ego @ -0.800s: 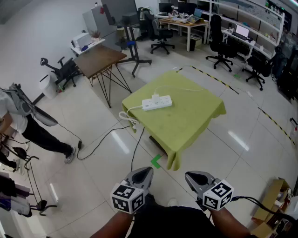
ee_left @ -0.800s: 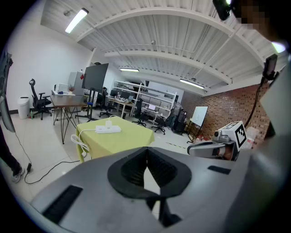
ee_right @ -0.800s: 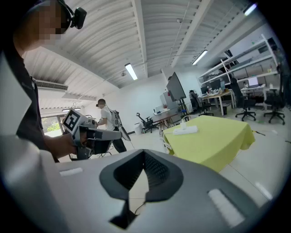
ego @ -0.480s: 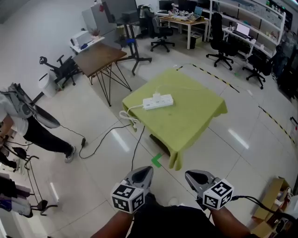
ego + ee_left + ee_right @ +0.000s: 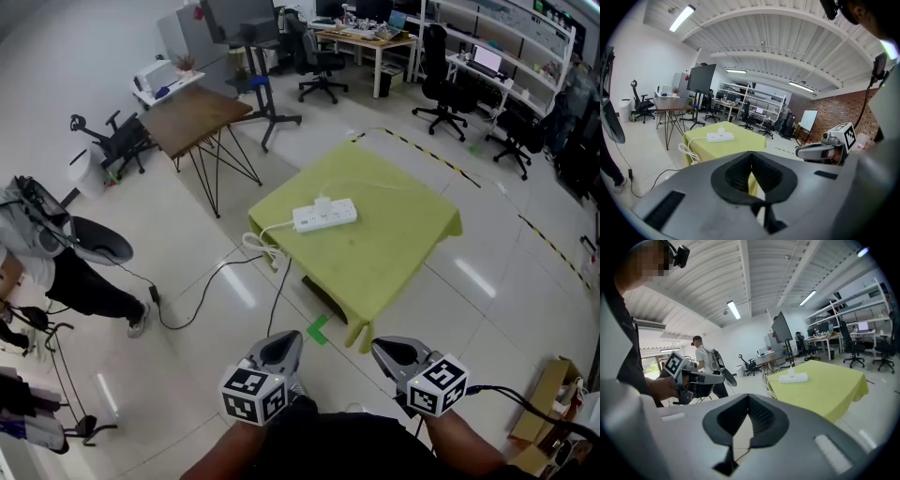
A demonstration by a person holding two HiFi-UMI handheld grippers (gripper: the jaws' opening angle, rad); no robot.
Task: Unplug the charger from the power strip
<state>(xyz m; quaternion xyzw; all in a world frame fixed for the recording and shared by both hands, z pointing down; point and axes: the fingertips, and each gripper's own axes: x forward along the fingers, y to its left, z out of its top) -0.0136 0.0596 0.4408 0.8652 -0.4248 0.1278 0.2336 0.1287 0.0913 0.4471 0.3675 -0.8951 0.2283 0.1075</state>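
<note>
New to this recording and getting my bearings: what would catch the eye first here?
A table draped in yellow-green stands mid-floor, with a white power strip lying on it, a charger plugged in. At the bottom edge, the left hand-held gripper and right hand-held gripper sit shut and empty, far from the table.

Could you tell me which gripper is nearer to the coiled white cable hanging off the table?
Left. The left gripper sits almost straight below the cable coil in the head view; the right gripper is farther right.
</note>
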